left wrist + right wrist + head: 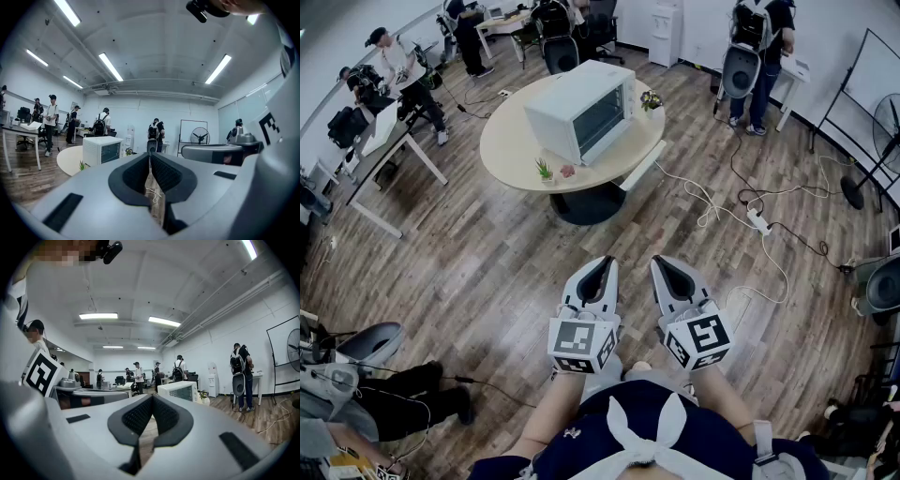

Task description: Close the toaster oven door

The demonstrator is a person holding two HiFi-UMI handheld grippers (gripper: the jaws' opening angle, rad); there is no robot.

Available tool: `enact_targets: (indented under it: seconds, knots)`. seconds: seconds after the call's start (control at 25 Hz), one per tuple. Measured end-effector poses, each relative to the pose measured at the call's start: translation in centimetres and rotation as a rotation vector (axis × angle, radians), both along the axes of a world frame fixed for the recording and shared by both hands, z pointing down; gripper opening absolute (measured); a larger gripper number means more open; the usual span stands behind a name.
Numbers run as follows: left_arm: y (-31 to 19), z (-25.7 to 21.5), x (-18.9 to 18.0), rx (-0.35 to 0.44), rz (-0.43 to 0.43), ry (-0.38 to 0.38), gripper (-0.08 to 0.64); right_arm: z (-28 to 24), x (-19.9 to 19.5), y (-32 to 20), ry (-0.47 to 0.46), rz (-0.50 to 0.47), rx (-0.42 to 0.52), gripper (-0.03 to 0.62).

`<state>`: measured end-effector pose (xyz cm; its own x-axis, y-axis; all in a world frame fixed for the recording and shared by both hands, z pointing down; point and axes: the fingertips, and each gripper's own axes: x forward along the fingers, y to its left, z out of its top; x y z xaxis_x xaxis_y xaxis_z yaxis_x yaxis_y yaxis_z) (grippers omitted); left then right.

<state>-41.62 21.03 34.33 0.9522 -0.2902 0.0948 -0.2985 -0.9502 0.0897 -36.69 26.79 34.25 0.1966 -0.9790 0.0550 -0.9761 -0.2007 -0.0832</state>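
The left claw [150,159] is pinched shut with nothing between its dark ribbed pads, and the right claw [151,399] is likewise closed and empty. Both are held level just in front of the person's body, side by side over the wood-plank floor [487,272]. The boxy white toaster oven with a glass front [581,111] sits well apart from them, across the floor on the round beige surface [511,141]. Its door looks upright from here, though I cannot tell whether it is fully latched. The step in hand is probably the approach. It would go best by walking up square to the oven's front, then pressing the door's top edge with closed tips while the other claw steadies the light body against sliding. A small pot of green leaves [544,170] stands at the surface's near edge and a flowering pot [651,99] beside the oven. What the oven holds is hidden.
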Motion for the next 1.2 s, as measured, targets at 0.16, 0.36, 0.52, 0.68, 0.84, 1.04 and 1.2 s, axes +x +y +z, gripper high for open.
enact_targets:
  seconds: [0.16, 0.36, 0.52, 0.68, 0.84, 1.04, 1.2]
  knots:
    - [1.5, -0.4, 1.0, 0.027, 0.0, -0.008, 0.032, 0.0, 1.1, 1.6, -0.005, 0.009, 0.007, -0.002]
    - [2.8, -0.2, 1.7, 0.021, -0.016, -0.002, 0.032, 1.1, 2.1, 3.2, 0.006, -0.006, -0.005, 0.0]
    - [3.7, 0.2, 2.3, 0.029, -0.02, -0.009, 0.032, 1.1, 2.8, 4.1, 0.019, -0.026, 0.009, 0.0]
    - [3.4, 0.7, 3.3, 0.004, -0.027, -0.017, 0.032, 1.5, 3.7, 4.1, 0.017, -0.026, 0.005, 0.0]
    - [2.3, 1.2, 5.3, -0.003, -0.016, -0.021, 0.032, 1.9, 5.2, 2.8, 0.009, -0.031, 0.005, 0.0]
    - [0.2, 2.1, 8.4, 0.007, 0.036, -0.049, 0.034, 2.2, 7.9, 0.1, 0.009, -0.038, -0.004, 0.029]
    - [-2.3, 2.6, 11.0, 0.004, 0.071, -0.045, 0.141, 3.0, 10.5, -3.0, -0.008, -0.045, -0.024, 0.103]
